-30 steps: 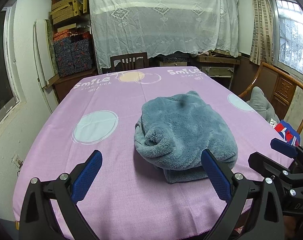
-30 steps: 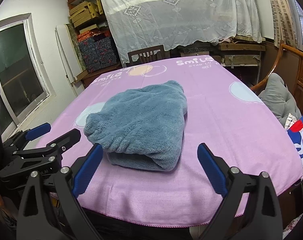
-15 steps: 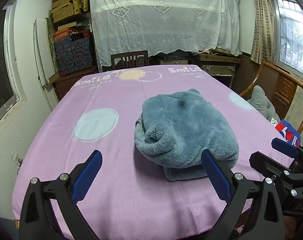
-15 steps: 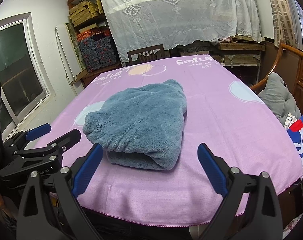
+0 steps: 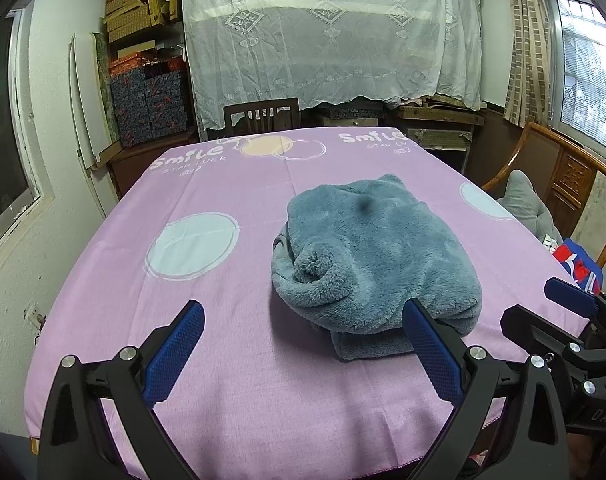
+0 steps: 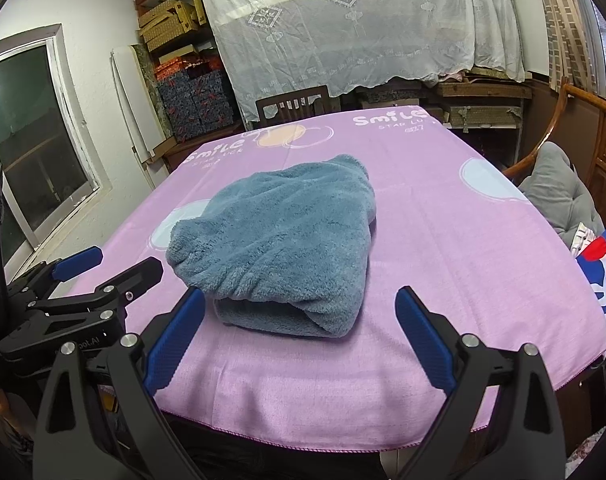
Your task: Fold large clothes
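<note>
So we're looking at a fluffy blue-grey garment (image 5: 377, 258) sitting bundled in a thick, roughly rectangular stack on the purple tablecloth (image 5: 207, 312), and honestly it looks pretty much folded already. From the left gripper (image 5: 303, 346) it's ahead and a bit off to the right, with the near right corner of the bundle just past that gripper's right finger. From the right gripper (image 6: 299, 334) it's ahead and slightly to the left, its folded edge facing us with a pocket-like opening between the layers.

Both grippers are spread wide and holding nothing, hanging near our edge of the table, not touching the fabric. Each one shows up in the other's view too, off to the side.

Our read: the main folds are done. What's maybe left is tidying, since the left side has a rolled, lumpy bit (a sleeve or cuff, can't tell which) bulging out, and a lower layer pokes out at the front. If we wanted it neater, that's where we'd tuck. Otherwise this one's basically finished.
</note>
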{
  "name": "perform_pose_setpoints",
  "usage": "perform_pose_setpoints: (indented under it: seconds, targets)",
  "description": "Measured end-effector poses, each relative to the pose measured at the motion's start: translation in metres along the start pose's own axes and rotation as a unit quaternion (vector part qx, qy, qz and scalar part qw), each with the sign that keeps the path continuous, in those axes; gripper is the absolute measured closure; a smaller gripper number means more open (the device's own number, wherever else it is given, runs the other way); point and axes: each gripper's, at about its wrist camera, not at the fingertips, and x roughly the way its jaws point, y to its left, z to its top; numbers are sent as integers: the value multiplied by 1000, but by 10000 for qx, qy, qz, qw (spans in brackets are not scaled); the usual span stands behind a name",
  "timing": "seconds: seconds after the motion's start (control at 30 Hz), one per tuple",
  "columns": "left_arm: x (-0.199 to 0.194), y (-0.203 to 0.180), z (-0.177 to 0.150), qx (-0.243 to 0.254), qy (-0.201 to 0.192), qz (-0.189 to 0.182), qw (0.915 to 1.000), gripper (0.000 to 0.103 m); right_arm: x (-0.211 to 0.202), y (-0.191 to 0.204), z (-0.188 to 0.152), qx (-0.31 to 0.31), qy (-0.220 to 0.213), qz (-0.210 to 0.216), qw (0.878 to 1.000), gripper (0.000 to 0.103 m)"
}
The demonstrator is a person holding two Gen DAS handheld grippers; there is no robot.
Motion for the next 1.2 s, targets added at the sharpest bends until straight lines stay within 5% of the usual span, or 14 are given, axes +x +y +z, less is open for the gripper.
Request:
perform_pose_setpoints:
  seconds: [0.87, 1.03, 1.2]
  targets:
    - [1, 2, 0, -20, 9, 7, 10000, 4, 3, -2, -2, 31, 15, 22, 10000, 10]
    - [2, 6, 0, -146, 47, -239, 9996, 4, 3, -1, -3, 34, 16, 28, 10000, 10]
    - [-4, 3, 1, -34, -157, 30, 9999, 4, 3, -1, -2, 49, 20, 23, 10000, 10]
